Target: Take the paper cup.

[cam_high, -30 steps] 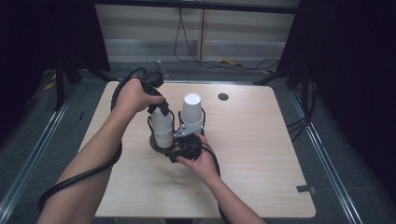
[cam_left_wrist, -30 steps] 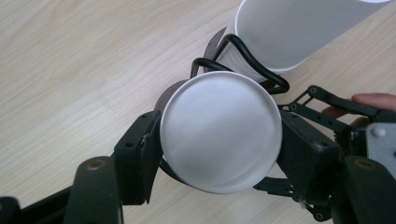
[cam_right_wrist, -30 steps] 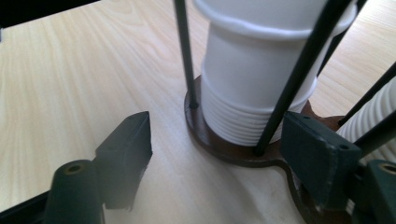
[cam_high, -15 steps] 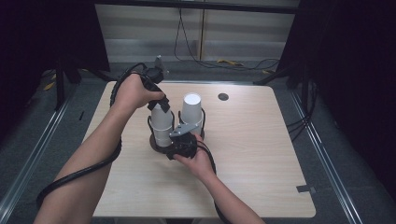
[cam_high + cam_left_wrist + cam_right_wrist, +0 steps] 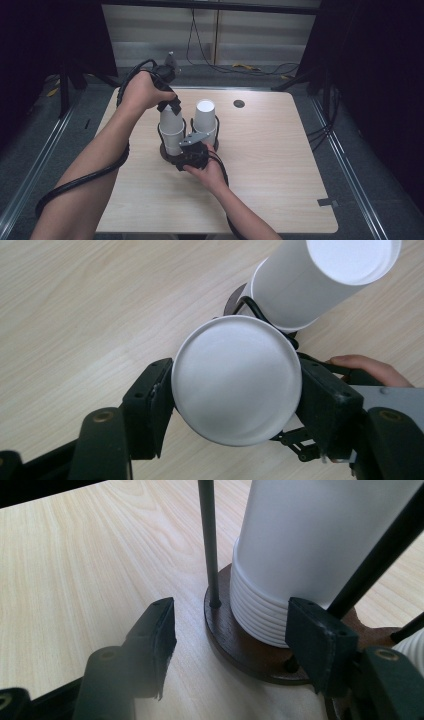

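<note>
A dark round holder base (image 5: 240,645) with thin black rods (image 5: 210,545) stands mid-table and carries two stacks of upturned white cups. My left gripper (image 5: 170,107) comes down from above, shut on the top cup (image 5: 237,387) of the left stack (image 5: 172,132); both pads press its sides. The right stack (image 5: 205,117) (image 5: 320,285) stands beside it. My right gripper (image 5: 192,146) lies low at the holder's near side. Its jaws (image 5: 230,630) have just been opening and stand apart, with the base's edge and one rod between them, pressing on nothing. The ribbed cup stack (image 5: 310,555) rises just behind.
The light wooden table (image 5: 280,160) has bare room to the right and in front of the holder. A small dark round hole (image 5: 239,103) sits near the far edge. A thick black cable (image 5: 85,180) trails along the left forearm. Cables lie on the floor behind.
</note>
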Demonstrator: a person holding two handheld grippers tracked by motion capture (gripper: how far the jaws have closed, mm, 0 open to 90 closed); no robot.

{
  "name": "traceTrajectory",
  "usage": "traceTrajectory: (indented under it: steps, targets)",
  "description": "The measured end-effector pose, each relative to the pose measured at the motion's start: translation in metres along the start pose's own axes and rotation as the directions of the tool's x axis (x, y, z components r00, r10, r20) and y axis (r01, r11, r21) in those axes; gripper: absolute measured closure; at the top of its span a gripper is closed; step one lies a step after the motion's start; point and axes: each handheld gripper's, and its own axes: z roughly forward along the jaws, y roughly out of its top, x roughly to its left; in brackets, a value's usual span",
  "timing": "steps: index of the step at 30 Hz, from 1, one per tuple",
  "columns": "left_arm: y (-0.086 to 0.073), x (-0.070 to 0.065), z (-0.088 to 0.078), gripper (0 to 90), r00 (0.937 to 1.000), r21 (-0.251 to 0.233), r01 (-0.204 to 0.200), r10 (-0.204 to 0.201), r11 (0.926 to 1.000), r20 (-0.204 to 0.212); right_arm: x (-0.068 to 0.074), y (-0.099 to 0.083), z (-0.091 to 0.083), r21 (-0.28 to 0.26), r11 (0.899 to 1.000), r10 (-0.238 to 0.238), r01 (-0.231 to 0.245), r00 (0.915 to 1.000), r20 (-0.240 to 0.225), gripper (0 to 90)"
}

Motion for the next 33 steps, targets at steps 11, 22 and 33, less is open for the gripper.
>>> traceTrajectory:
  steps: [11,22,33]
  targets:
    - [0.005,-0.004,-0.01,35.4,1.0,-0.014,0.0,0.0,0.9999,-0.006,0.0,0.0,0.005,-0.024,1.0,0.01,-0.01,1.0,0.002,35.8]
    - [0.002,-0.007,-0.022,35.4,0.9999,-0.014,-0.006,0.006,0.9999,-0.015,0.004,0.001,0.002,-0.025,1.0,-0.006,0.006,0.9999,-0.01,33.9]
    - [-0.01,-0.01,-0.032,35.4,1.0,-0.036,-0.007,0.007,0.9993,-0.005,0.011,0.01,-0.015,-0.047,0.999,-0.023,0.022,0.9993,-0.028,31.3]
